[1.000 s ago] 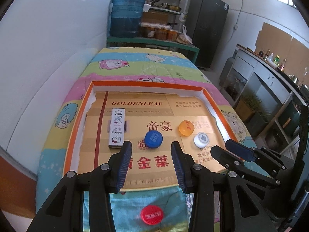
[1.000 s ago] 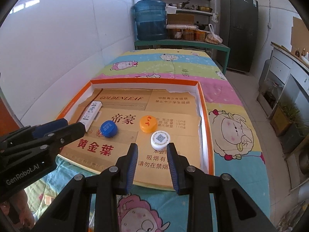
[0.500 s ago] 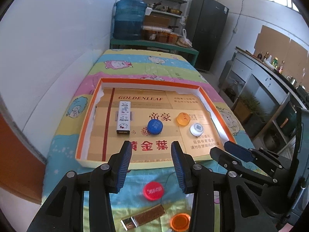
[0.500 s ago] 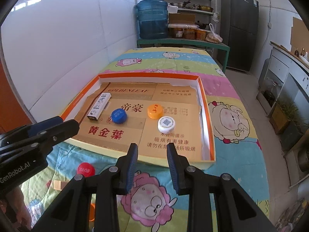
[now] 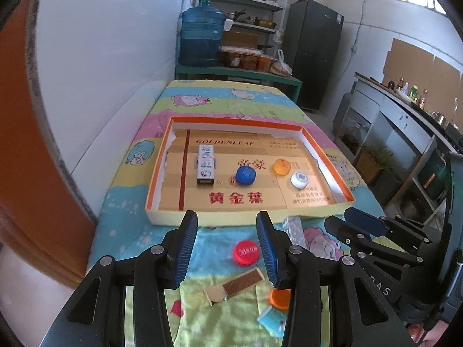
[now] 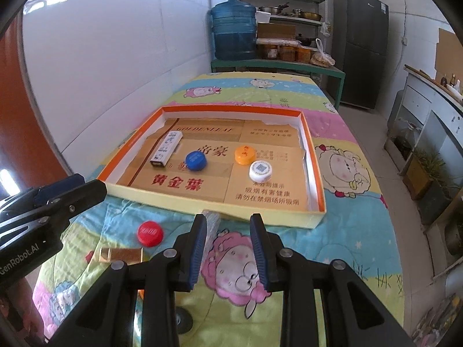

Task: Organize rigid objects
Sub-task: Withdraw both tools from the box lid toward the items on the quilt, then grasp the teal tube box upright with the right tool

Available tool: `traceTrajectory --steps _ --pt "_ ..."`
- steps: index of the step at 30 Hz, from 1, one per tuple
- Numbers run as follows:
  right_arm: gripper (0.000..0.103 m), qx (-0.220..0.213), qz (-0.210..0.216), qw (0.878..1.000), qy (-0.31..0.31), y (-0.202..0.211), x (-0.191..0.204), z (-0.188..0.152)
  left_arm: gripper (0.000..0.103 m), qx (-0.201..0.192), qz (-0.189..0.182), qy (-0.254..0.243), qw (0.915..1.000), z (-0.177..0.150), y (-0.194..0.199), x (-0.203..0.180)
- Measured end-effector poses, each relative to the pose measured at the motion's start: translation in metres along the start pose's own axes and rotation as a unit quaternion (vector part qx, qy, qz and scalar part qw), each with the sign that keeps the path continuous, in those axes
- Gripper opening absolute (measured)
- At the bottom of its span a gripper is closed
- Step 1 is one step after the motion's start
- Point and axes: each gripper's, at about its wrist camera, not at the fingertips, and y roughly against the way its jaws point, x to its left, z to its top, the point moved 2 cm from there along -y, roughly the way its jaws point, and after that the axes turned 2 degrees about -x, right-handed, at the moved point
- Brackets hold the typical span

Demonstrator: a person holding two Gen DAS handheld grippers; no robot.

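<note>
Each claw (image 5: 227,248) is matte black — silver screws, ribbed blue pads (image 6: 199,248), white "GenRobot.AI" lettering.

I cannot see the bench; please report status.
Both grippers, left and right, open, empty. Four items in tray. Red cap, gold bar outside. Nothing blocking.

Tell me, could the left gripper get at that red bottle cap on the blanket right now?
Probably yes. The red bottle cap lies on the blanket just ahead of the left gripper, which is open and empty, with nothing over it. The brown strip lies nearer but apart.
</note>
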Motion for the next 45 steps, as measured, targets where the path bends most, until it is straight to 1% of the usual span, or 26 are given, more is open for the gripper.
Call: traceTrajectory --steps 3,5,6,7,12,19,22,27,30,33,39,45 --pt "0.031 0.008 0.002 1.0 0.007 0.003 0.005 -0.006 0.044 0.0 -0.003 0.001 1.0 -0.008 0.008 0.006" --pt "0.036 0.01 -0.001 1.0 0.012 0.007 0.007 -0.011 0.044 0.001 -0.003 0.004 1.0 -0.013 0.012 0.01" --pt "0.041 0.01 -0.002 1.0 0.013 0.009 0.008 -0.014 0.044 0.001 -0.003 0.006 1.0 -0.016 0.015 0.013" --pt "0.042 0.011 -0.003 1.0 0.013 0.011 0.008 -0.016 0.044 0.002 -0.003 0.008 1.0 -0.018 0.017 0.015" --pt "0.042 0.018 -0.002 1.0 0.005 0.02 0.003 -0.028 0.044 0.007 -0.005 0.014 0.9999 -0.031 0.024 0.025" --pt "0.042 0.017 0.007 1.0 0.006 0.034 0.007 -0.048 0.044 0.01 -0.003 0.01 0.9999 -0.051 0.034 0.027" --pt "0.042 0.021 0.027 0.999 0.018 0.039 0.015 -0.061 0.044 0.011 0.003 0.012 0.9999 -0.06 0.037 0.031" --pt "0.042 0.042 0.066 0.995 0.057 0.039 0.036 -0.087 0.044 0.015 0.003 0.02 0.9997 -0.07 0.04 0.039" --pt "0.042 0.053 0.089 0.993 0.063 0.037 0.045 -0.097 0.044 0.018 0.003 0.022 0.9996 -0.075 0.04 0.042" --pt "0.042 0.057 0.106 0.99 0.066 0.037 0.051 -0.1 0.044 0.025 0.0 0.023 0.9994 -0.079 0.039 0.042" --pt "0.042 0.073 0.111 0.987 0.088 0.025 0.061 -0.101 0.044 0.029 -0.006 0.021 0.9993 -0.085 0.038 0.042" --pt "0.042 0.073 0.103 0.986 0.105 0.011 0.071 -0.094 0.044 0.033 -0.019 0.009 0.9992 -0.086 0.034 0.042"
